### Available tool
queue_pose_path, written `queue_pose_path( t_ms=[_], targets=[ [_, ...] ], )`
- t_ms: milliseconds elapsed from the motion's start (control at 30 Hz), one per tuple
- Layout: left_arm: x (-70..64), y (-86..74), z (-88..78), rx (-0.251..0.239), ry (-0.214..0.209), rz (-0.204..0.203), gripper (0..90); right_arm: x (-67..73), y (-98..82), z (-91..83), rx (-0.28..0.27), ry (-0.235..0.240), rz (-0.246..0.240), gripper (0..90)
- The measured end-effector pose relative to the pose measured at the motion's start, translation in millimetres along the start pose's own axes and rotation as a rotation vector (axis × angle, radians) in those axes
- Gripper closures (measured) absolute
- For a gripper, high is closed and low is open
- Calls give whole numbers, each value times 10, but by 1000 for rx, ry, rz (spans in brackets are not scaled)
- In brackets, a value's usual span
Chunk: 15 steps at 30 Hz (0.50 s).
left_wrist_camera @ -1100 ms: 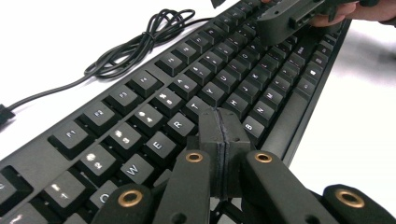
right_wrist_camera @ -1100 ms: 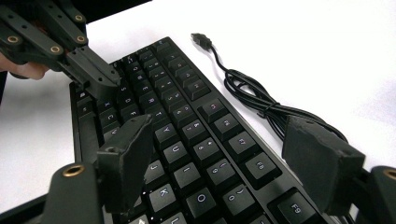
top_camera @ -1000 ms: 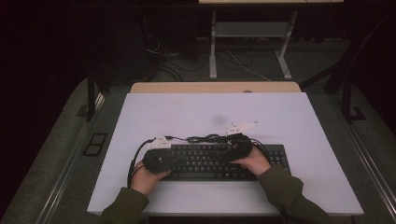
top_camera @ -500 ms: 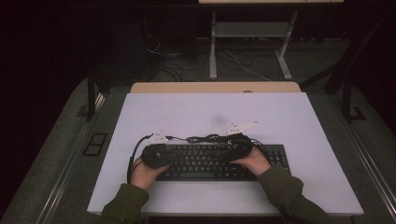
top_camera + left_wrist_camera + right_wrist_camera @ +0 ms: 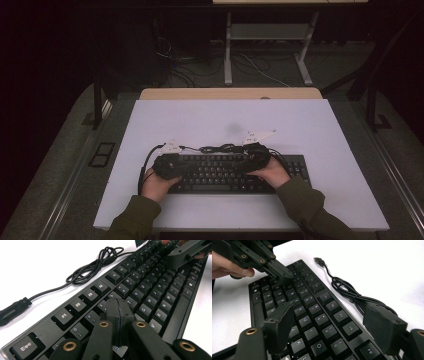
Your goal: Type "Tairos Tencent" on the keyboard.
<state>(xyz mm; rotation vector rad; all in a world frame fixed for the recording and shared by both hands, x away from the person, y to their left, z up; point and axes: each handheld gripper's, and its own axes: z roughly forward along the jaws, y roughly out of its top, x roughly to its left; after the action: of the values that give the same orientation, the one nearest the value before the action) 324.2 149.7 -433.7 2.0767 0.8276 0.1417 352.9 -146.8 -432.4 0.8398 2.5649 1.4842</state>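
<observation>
The black keyboard (image 5: 230, 172) lay flat near the desk's (image 5: 300, 125) front edge — rigid, fairly light, its keys easily pressed. The left gripper (image 5: 117, 312), jaws together, hovered over the number keys; the right gripper (image 5: 332, 322) stood apart, empty. Its ends looked safest to grasp.
</observation>
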Motion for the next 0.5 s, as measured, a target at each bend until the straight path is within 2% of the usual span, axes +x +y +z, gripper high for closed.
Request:
queue_pose_path(
  t_ms=[67, 500],
  targets=[
    [7, -2, 10, 8, -2, 9, 888, 0, -1, 1, 1, 0, 0, 244],
    [8, -13, 29, 17, -3, 3, 889, -3, -2, 2, 2, -1, -1, 244]
  ],
)
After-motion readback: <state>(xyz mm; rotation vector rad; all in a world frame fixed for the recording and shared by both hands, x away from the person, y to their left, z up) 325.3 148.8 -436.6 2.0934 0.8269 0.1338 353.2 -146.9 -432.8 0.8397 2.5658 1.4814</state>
